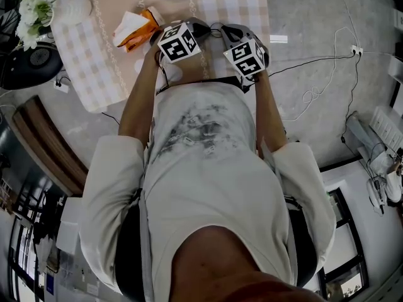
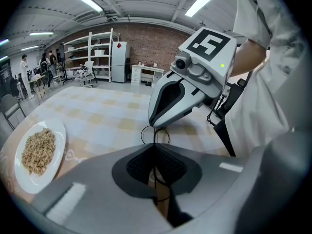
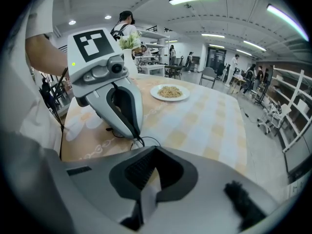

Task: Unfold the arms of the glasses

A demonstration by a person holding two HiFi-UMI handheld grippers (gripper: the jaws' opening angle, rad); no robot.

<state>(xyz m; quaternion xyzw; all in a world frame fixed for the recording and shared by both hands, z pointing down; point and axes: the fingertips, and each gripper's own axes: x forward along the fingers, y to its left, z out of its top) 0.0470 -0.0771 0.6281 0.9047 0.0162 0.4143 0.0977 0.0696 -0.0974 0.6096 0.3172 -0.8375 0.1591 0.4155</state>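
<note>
Here we see the glasses (image 2: 155,139), a thin dark wire frame, close over the checked tablecloth (image 2: 97,116) between the two tools' tips. The left gripper (image 2: 155,148) is clamped on the frame, with a wire running down between its pads. The right gripper (image 3: 155,149) has its jaws fully together at the rim, though we cannot tell whether they pinch it. A plate of grain (image 2: 58,157) lies well apart.
</note>
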